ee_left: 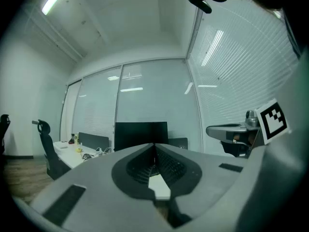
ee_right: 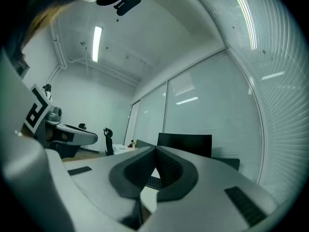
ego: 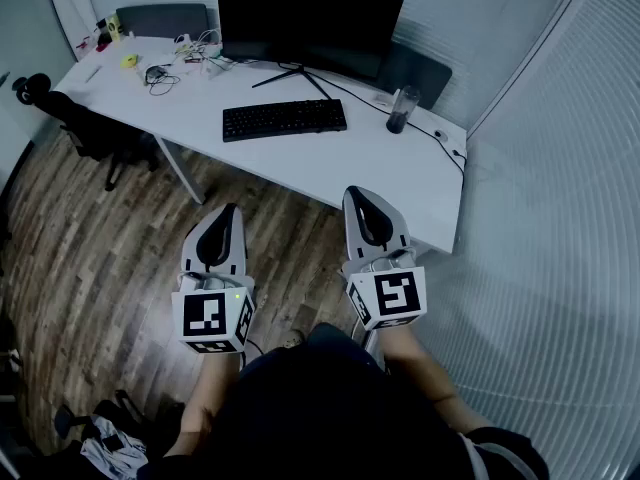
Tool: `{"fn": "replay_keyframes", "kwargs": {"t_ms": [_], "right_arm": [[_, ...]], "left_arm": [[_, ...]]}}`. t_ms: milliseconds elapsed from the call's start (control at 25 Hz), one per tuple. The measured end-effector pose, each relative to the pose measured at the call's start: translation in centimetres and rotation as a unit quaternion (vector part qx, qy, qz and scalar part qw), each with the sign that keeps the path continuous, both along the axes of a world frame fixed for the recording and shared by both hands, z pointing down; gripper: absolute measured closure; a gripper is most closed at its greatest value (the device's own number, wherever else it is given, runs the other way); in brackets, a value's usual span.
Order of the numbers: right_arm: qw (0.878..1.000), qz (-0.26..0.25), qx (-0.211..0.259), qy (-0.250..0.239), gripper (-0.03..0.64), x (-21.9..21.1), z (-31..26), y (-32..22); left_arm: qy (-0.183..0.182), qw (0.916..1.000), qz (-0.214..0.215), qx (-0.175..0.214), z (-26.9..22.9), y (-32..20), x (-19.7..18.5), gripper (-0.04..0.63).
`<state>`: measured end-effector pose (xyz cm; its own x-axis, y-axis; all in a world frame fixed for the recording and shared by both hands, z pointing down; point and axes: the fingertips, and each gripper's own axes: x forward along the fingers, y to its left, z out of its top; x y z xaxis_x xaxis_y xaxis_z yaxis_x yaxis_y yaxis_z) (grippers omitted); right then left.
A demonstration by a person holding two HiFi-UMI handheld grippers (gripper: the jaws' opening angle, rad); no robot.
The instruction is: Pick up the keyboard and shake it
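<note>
I stand back from one white desk (ego: 400, 173) with two grippers held out level over the wooden floor (ego: 90, 258). My left gripper (ego: 228, 210) and right gripper (ego: 358, 194) are side by side, each with one marker cube at its rear. Both sets of jaws are pressed together with nothing between them, as each gripper's own view shows.

The one black keyboard (ego: 285, 120) lies flat on the desk, well apart from both grippers. It sits in front of the single dark monitor (ego: 308, 23), just ahead of the monitor's stand. In the right gripper view a strip of its keys shows just under the closed jaw tips.

One dark tumbler (ego: 402, 109) stands upright to the right of the keyboard, near the desk's right end. A tangle of cables (ego: 190, 53) and a few small items, one of them yellow (ego: 129, 61), lie on the far left corner. They are too small to count surely. One black office chair (ego: 75, 118) stands at the desk's left end. Slatted blinds (ego: 560, 218) cover the wall to my right.
</note>
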<state>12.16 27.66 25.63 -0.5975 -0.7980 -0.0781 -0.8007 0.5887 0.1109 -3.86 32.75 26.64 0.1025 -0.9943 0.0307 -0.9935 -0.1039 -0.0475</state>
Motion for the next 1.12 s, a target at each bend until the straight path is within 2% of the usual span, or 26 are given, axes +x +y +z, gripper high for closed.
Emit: {"fn": "replay_keyframes", "kwargs": {"t_ms": [160, 360, 720, 760, 840, 1120], "right_arm": [[1.000, 0.000, 0.002, 0.002, 0.591, -0.6, 0.1, -0.1], [1.000, 0.003, -0.018, 0.000, 0.588, -0.6, 1.3, -2.5], [0.999, 0.000, -0.042, 0.015, 0.572, -2.3, 5.3, -12.3], [0.999, -0.001, -0.047, 0.017, 0.560, -2.6, 5.7, -13.8], [0.998, -0.003, -0.056, 0.022, 0.516, -3.0, 6.4, -16.9], [0.995, -0.004, -0.089, 0.039, 0.457, -4.1, 9.0, -27.8]], "left_arm": [[0.002, 1.0000, 0.001, 0.001, 0.3, -0.2, -0.5, 0.569], [0.005, 0.9999, 0.006, -0.008, 1.2, -2.2, -1.0, 0.569], [0.019, 0.9997, 0.003, -0.013, 3.8, -11.0, -4.9, 0.563], [0.020, 0.9997, 0.005, -0.014, 4.0, -12.3, -5.3, 0.540], [0.025, 0.9995, 0.009, -0.020, 4.4, -15.2, -6.1, 0.413], [0.041, 0.9985, 0.007, -0.036, 6.1, -24.3, -9.0, 0.387]]}}
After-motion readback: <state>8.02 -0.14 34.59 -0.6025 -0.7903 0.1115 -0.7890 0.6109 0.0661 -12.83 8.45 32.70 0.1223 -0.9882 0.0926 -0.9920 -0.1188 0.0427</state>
